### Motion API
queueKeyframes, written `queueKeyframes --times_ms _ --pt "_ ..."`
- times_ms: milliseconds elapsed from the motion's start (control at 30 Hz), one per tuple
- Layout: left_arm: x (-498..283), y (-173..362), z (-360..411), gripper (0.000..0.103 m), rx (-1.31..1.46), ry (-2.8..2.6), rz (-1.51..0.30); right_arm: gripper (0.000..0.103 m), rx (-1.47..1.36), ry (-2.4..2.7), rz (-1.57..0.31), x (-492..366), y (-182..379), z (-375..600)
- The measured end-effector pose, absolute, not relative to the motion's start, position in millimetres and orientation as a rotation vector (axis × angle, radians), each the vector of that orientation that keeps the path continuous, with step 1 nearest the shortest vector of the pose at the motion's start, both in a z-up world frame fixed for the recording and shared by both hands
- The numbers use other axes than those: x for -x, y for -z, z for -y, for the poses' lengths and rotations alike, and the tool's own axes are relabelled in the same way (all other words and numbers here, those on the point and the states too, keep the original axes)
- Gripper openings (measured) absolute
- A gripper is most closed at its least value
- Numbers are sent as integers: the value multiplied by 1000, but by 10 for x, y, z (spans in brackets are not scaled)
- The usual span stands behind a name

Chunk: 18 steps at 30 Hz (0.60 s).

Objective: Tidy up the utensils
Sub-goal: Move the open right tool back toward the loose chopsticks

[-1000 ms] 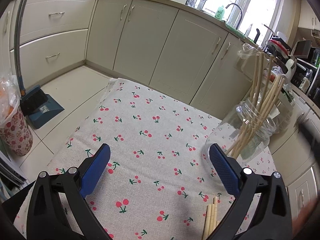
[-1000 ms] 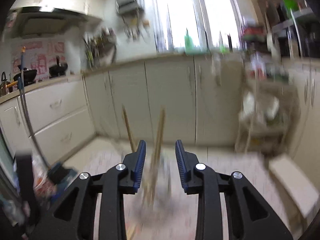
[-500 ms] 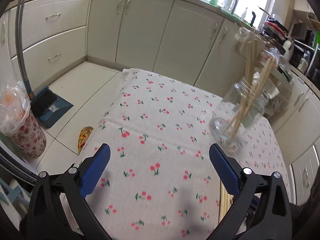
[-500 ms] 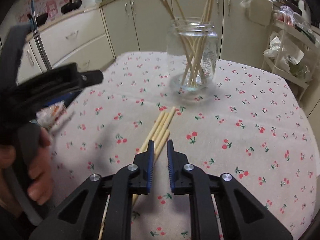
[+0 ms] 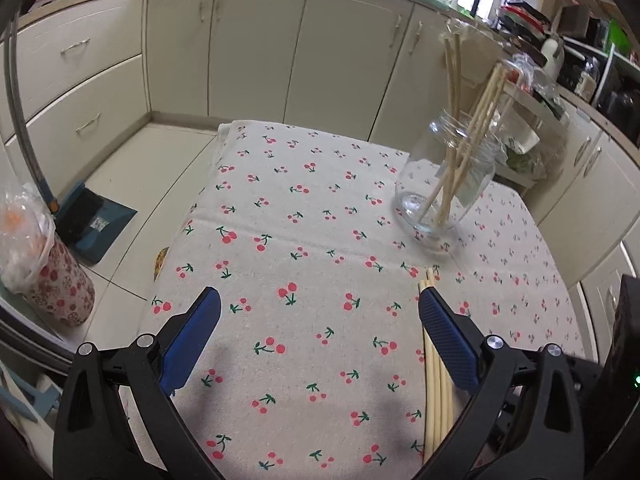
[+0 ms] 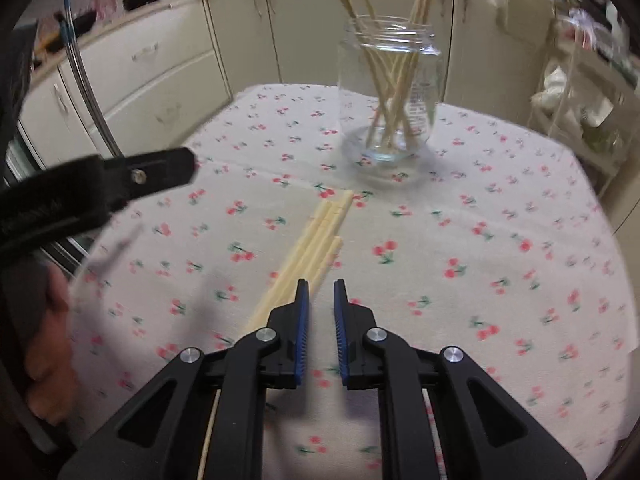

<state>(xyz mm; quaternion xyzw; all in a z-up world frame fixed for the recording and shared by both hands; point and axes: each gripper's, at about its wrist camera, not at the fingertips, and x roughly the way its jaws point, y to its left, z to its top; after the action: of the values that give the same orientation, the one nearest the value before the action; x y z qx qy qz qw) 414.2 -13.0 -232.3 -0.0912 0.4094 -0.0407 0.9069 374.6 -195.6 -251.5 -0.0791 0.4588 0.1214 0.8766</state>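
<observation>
A clear glass jar (image 6: pixel 390 92) stands at the far side of the cherry-print tablecloth (image 6: pixel 500 248) and holds several pale chopsticks upright; it also shows in the left wrist view (image 5: pixel 444 184). Several more chopsticks (image 6: pixel 312 252) lie side by side on the cloth in front of the jar, and in the left wrist view (image 5: pixel 434 380). My right gripper (image 6: pixel 319 292) hovers just right of their near ends, jaws a narrow gap apart with nothing between. My left gripper (image 5: pixel 320 304) is wide open and empty, its right finger over the lying chopsticks.
Cream kitchen cabinets (image 5: pixel 256 48) ring the table. A blue dustpan (image 5: pixel 92 220) and a bagged floral bin (image 5: pixel 48 272) stand on the floor at left. A cluttered rack (image 6: pixel 580 92) stands beyond the table's right side. The left gripper's arm (image 6: pixel 100 188) shows in the right wrist view.
My right gripper swung down from facing the cabinets to hover low over the lying chopsticks and drew closer to them. My left gripper pulled back from the jar and stayed open.
</observation>
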Motion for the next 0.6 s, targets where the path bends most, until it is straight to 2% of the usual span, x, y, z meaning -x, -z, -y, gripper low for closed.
queueKeyframes --times_ms 133,200,233,267,467,533,567,600 --pt "-4123 2353 352 95 102 137 -858 12 94 -259 -984 -3777 2473 2167" --pt "-4110 2346 439 95 54 130 -845 19 -25 -297 -998 -3805 2460 2229" --pt "-4115 2340 457 95 48 130 -847 29 -65 -316 -997 -3806 2456 2219" --pt "-4124 2331 438 95 63 127 -852 31 -76 -330 -992 -3798 2466 2168" --pt "-4144 2308 267 95 105 102 -870 32 95 -327 -966 -3738 2486 1912" --pt "-4138 2317 293 95 90 119 -878 26 124 -307 -987 -3766 2490 1982" --pt "-4132 2325 332 95 78 132 -883 19 124 -310 -992 -3774 2489 2045" --pt "-4128 2332 367 95 69 140 -885 18 136 -301 -995 -3783 2481 2086"
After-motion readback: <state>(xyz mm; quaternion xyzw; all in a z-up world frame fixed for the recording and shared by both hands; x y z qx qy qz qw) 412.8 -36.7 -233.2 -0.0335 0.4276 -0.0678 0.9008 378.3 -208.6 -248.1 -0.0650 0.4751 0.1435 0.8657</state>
